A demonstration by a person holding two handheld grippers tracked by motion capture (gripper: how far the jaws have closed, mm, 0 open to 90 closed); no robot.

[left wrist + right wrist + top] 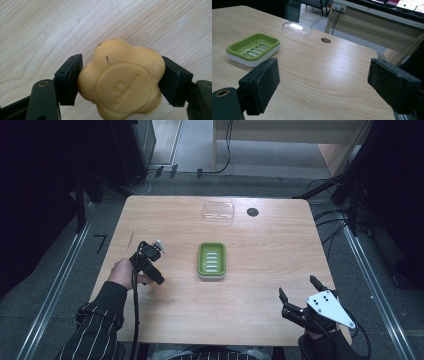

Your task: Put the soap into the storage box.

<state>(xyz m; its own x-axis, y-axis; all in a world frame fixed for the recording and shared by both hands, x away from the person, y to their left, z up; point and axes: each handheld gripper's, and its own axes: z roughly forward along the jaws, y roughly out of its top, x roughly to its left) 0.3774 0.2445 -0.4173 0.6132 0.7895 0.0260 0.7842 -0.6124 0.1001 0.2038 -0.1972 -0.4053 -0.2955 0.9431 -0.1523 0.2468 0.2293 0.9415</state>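
Note:
A pale yellow, flower-shaped bar of soap [120,80] with embossed lettering sits between the two black pads of my left gripper [122,75], which is shut on it just above the wooden tabletop. In the high view this gripper [149,265] is at the table's left, tilted down, and it hides the soap. A green soap dish [200,260] on a white base stands in the middle of the table, nothing in it; the right gripper view has it [237,51] at the left. My right gripper [298,287] hovers near the front right edge, open, with nothing between its pads [324,80].
A clear plastic lid [218,211] lies at the far side of the table [250,295], beside a round black cable hole [252,212]. The right gripper view has the lid [297,29] beyond the dish. Cables and dark stands ring the table.

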